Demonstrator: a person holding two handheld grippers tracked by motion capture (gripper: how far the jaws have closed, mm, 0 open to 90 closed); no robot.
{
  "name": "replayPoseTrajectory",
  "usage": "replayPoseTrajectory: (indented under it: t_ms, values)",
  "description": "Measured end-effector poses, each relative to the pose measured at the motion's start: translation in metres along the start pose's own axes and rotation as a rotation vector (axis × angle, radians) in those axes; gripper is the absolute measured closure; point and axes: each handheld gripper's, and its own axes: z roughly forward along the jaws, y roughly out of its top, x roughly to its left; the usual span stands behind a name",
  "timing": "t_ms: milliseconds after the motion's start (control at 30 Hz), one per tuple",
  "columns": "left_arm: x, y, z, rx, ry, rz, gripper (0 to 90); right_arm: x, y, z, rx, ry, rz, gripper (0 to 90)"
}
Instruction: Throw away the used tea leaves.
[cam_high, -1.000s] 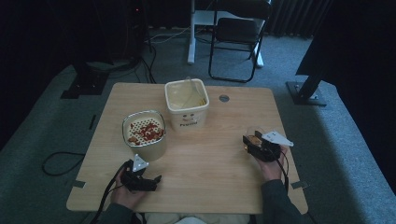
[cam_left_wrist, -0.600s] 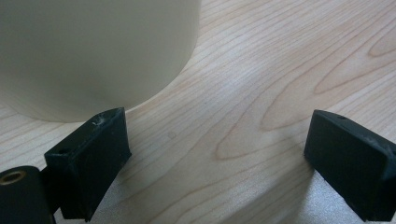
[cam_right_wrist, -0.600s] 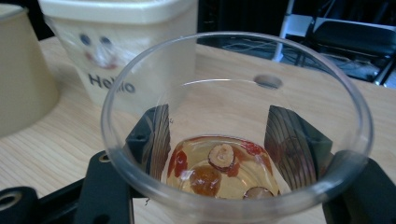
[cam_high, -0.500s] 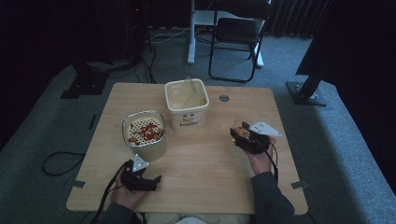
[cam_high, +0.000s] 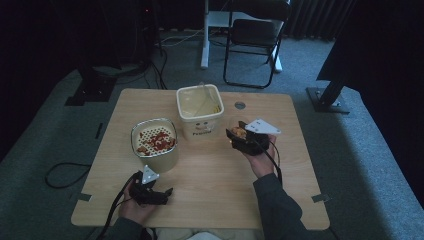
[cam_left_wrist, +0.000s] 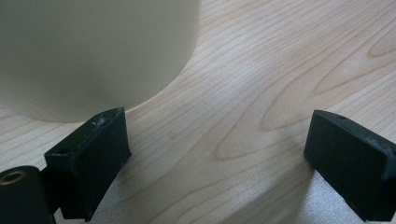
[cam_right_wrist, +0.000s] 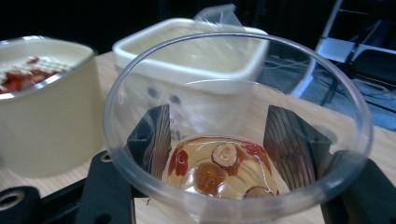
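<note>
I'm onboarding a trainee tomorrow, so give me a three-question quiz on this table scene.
1. True or false: the right gripper is clamped on a clear cup.
2. What lies in the cup's bottom? A) dried fruit pieces in liquid B) coins C) nothing
3. Fill in: the left gripper has its jaws ____ beside the round strainer pot.

Key: 1 true. 2 A. 3 open, nothing between them; the square tub stands behind on the table.
</note>
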Motion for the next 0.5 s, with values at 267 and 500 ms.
replayPoseTrajectory:
  t_ms: [267, 500]
  values:
    - [0.000, 0.000, 0.000, -0.001, 0.000, 0.001, 6.9, 0.024, 0.023, 0.020, -0.019, 0.069, -0.014, 41.9]
    - [0.000, 0.000, 0.000, -0.001, 0.000, -0.001, 6.9, 0.040, 0.033, 0.035, -0.014, 0.102, -0.015, 41.9]
